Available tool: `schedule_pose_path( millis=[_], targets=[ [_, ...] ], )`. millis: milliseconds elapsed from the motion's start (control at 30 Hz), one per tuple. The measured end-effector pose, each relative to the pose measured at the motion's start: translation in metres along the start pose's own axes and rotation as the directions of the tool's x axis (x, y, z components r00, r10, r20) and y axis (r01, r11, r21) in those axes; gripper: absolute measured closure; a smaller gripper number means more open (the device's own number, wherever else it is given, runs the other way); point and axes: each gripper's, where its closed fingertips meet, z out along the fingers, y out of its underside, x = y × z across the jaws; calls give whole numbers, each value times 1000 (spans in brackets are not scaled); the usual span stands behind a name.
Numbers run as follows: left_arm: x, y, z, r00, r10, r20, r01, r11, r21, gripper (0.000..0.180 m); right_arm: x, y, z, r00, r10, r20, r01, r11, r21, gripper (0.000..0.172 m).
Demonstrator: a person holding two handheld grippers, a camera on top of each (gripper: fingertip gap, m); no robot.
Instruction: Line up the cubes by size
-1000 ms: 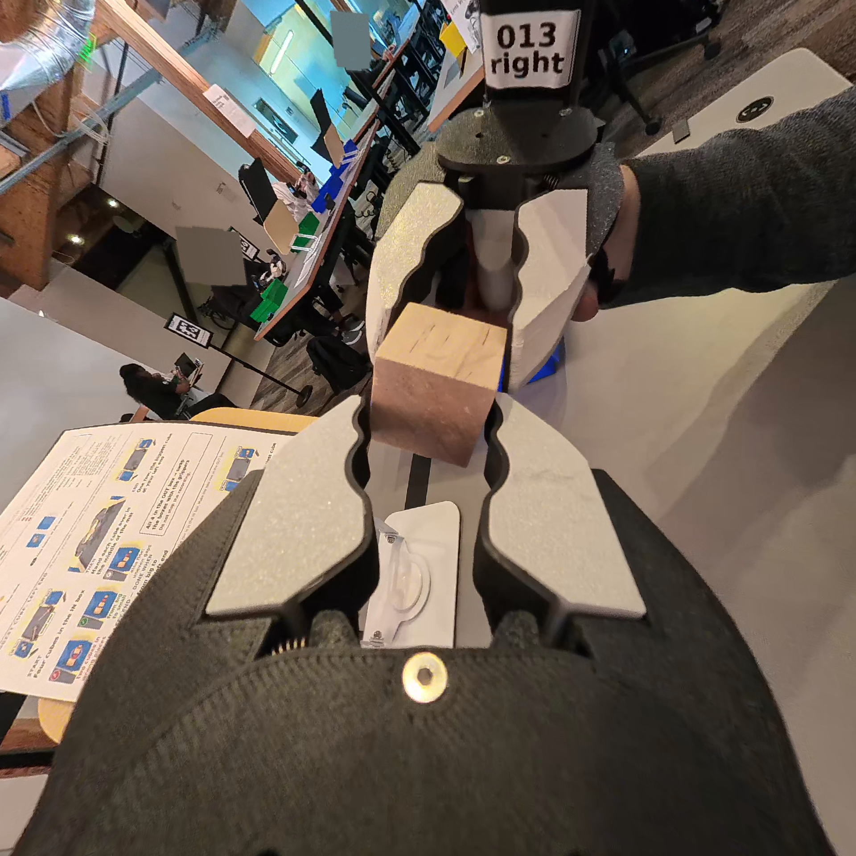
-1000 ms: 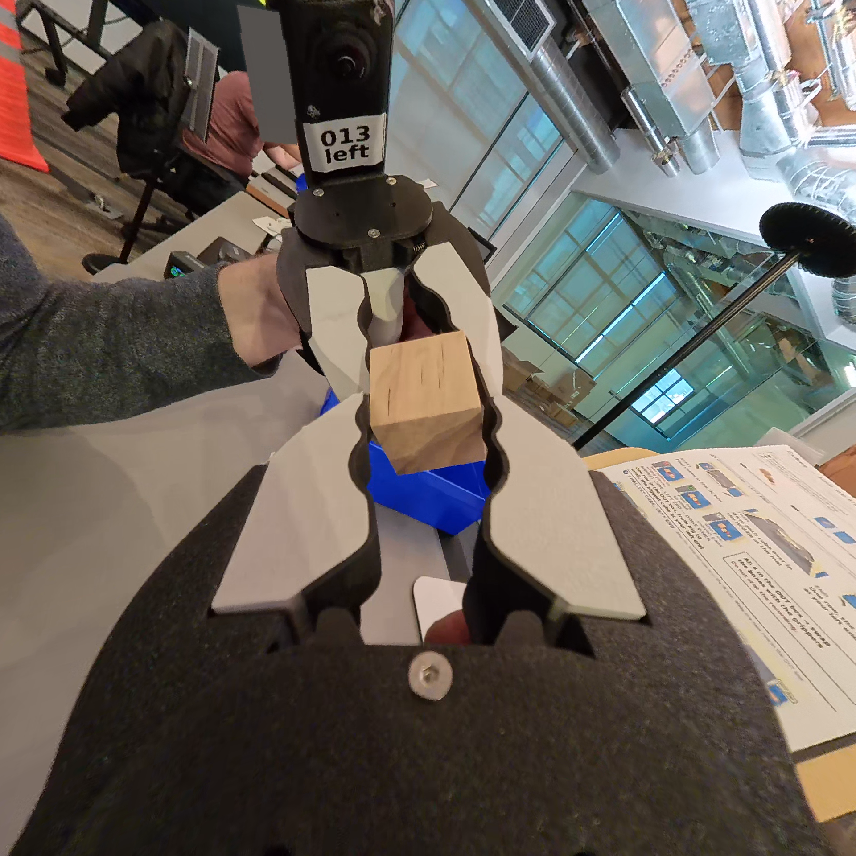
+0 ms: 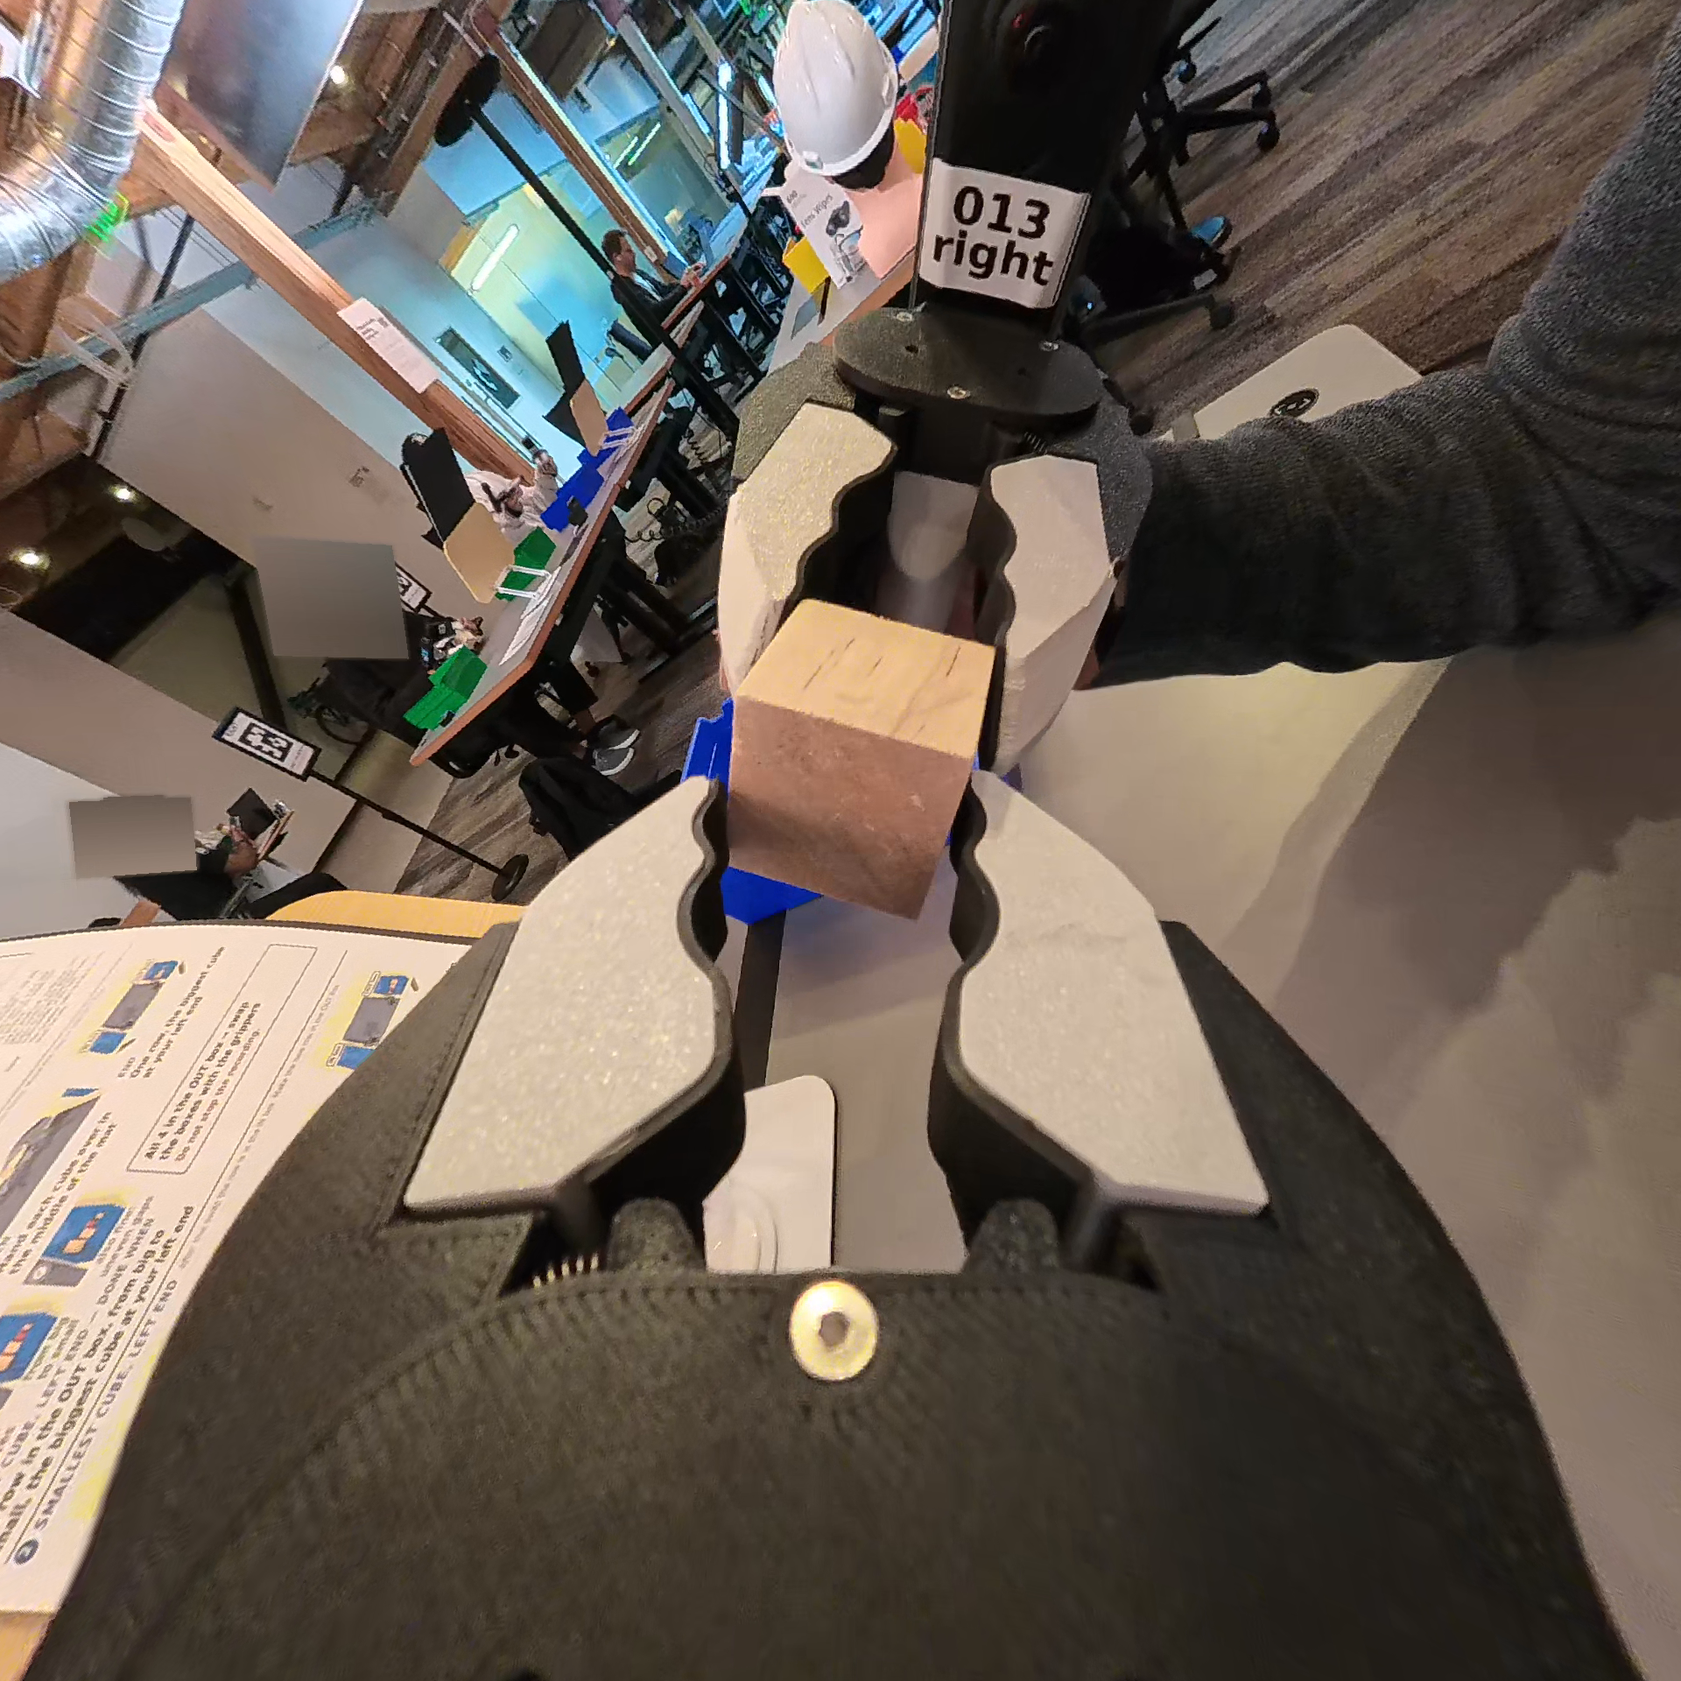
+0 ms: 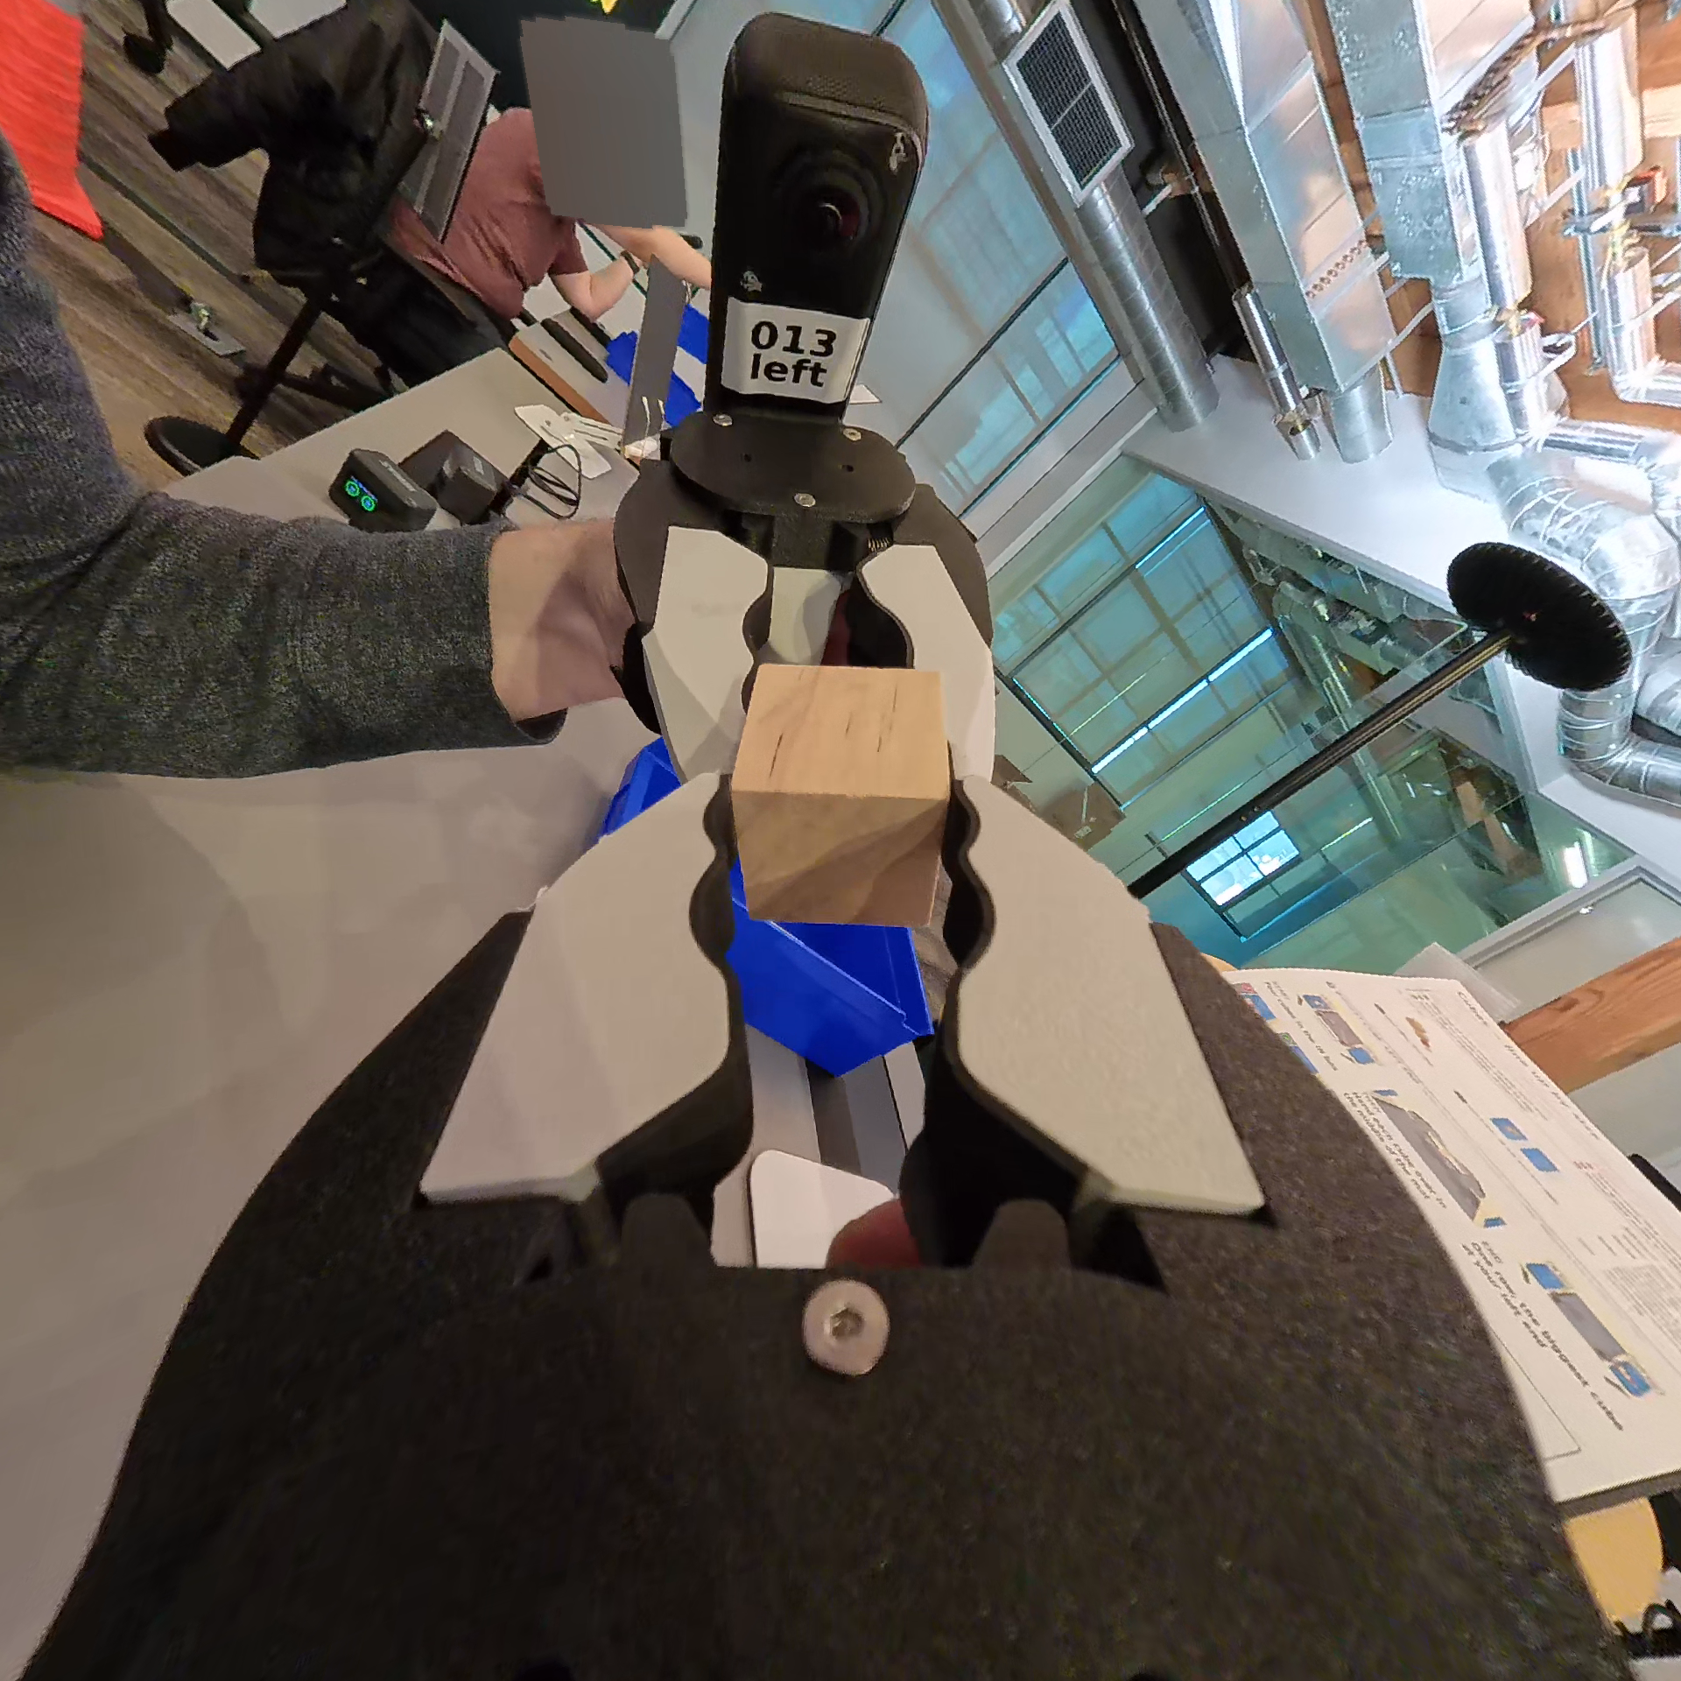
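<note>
Wooden cube is hanging in mid-air above the blue bin; my left claw and right claw are both clamping it from opposite ends, pads pressing its sides.

White labels on both camera mounts, printed instruction sheet

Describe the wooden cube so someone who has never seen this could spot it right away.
Find the two handheld grippers facing each other above the grey table. The wooden cube sits between their tips, gripped by both pairs of jaws, above a blue bin. It is the only pale, bare-wood block around.
</note>
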Motion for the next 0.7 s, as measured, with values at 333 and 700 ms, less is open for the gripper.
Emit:
schedule_pose_path(
  millis=[333, 700],
  targets=[
    [-1, -5, -3, 1000, 2, 12, -3, 1000, 25, 134, 1, -6, 1, 1000, -5, -16, 5, 1000, 20, 129],
    [-19, -9, -20, 993, 21, 119, -26, 999, 43, 150, 21, -13, -12, 995, 55, -81, -48, 996, 81, 129]
  ],
)
